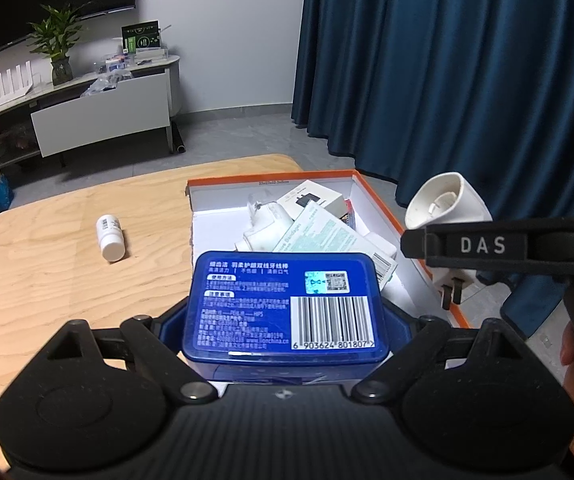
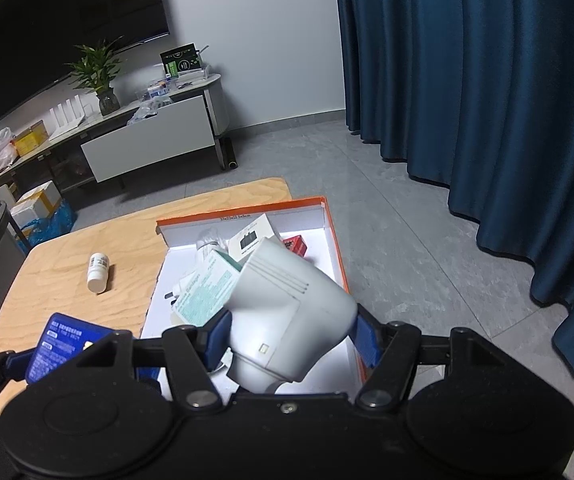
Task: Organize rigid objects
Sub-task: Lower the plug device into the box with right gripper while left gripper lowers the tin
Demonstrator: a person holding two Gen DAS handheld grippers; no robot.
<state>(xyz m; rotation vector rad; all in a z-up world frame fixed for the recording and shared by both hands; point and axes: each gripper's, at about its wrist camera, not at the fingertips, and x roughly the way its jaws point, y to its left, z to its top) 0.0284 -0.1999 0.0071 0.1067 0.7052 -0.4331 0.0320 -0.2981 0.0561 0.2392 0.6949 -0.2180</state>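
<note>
Two grippers, both loaded: the left gripper [image 1: 283, 320] is clamped wide on a blue floss box [image 1: 285, 304], barcode up, low centre of its view, over the desk [image 1: 47, 272] edge beside the orange-rimmed box [image 1: 391, 216]. The right gripper [image 2: 291, 340] squeezes a white plug adapter [image 2: 291, 312] (prongs visible from the left view) above that box. Upper left on the desk lies a white pill bottle [image 1: 110, 238].

The room is dim and cool-toned. Glare whitens the inside of the orange-edged box [image 1: 371, 200], a soft shadow lies beside the white bottle [image 1: 110, 238], fisheye distortion bends the edges, and the corners darken.
</note>
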